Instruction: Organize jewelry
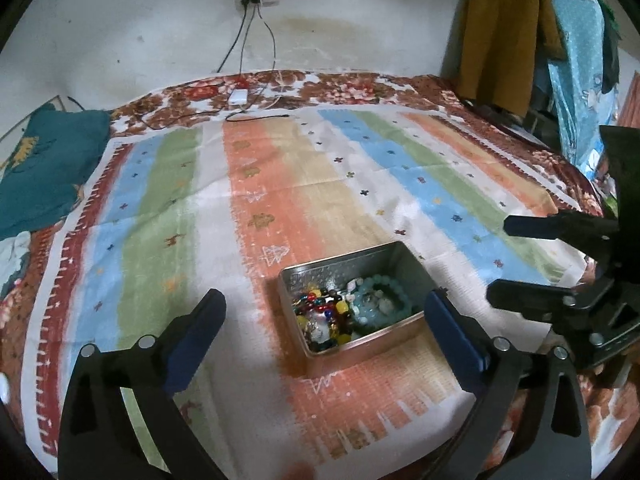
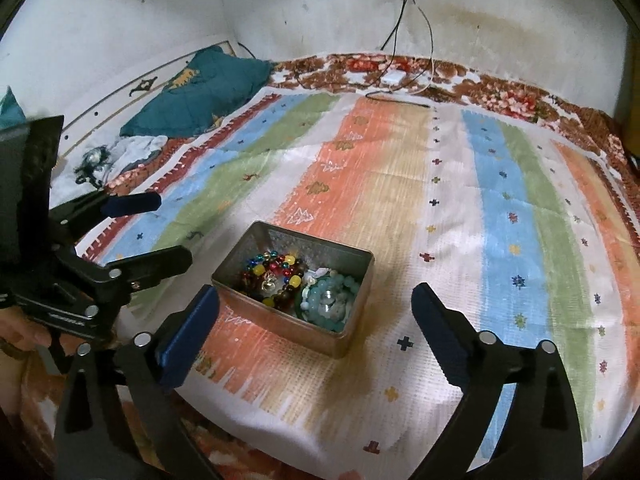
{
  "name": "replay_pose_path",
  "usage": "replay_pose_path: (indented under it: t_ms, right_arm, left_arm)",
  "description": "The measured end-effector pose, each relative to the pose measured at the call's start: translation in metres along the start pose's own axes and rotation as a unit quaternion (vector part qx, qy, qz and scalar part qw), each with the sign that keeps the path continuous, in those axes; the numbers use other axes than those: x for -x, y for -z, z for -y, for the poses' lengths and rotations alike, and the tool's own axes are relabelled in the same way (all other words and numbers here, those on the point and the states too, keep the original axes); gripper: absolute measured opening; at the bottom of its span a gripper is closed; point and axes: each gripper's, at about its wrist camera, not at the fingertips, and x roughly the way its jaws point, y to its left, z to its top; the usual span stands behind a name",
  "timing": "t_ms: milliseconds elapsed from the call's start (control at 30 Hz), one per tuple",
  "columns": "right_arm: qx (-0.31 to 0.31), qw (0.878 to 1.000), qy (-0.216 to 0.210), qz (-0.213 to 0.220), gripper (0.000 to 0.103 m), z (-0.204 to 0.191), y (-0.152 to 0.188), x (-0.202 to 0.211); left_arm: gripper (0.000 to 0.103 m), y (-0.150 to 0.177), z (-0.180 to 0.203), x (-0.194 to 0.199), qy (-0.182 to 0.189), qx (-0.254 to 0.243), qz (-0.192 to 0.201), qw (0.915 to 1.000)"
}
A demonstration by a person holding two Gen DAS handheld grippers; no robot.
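Note:
An open metal tin (image 1: 362, 350) (image 2: 348, 336) sits on the striped cloth. It holds a multicoloured bead bracelet (image 1: 320, 306) (image 2: 276, 268) and a pale turquoise bead bracelet (image 1: 380, 300) (image 2: 332, 300), tangled with other small pieces. My left gripper (image 1: 326, 312) is open and empty, its fingers either side of the tin, just above it. My right gripper (image 2: 316, 304) is open and empty, also straddling the tin. Each gripper shows in the other's view: the right one (image 1: 500, 258) at right, the left one (image 2: 172, 228) at left.
The striped cloth (image 1: 280, 184) (image 2: 400, 184) covers a floral bedspread (image 1: 352, 90). A teal pillow (image 1: 44, 164) (image 2: 200, 88) lies at the far left. Charger cables (image 1: 256, 112) (image 2: 400, 88) hang from a wall socket. Clothes (image 1: 520, 32) hang at the right.

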Motion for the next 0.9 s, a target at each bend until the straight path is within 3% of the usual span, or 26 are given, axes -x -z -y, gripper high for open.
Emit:
replay_pose_path:
  t_ms: [267, 900]
  right_arm:
    - [0.02, 1.0, 0.001, 0.023, 0.098, -0.014, 0.011, 0.014]
    - [0.015, 0.999, 0.005, 0.04, 0.098, -0.019, 0.021, 0.023]
  left_arm:
    - [0.097, 0.013, 0.003, 0.006, -0.025, -0.006, 0.01, 0.9996]
    - [0.097, 0.03, 0.012, 0.018, -0.024, -0.002, 0.018, 0.9995]
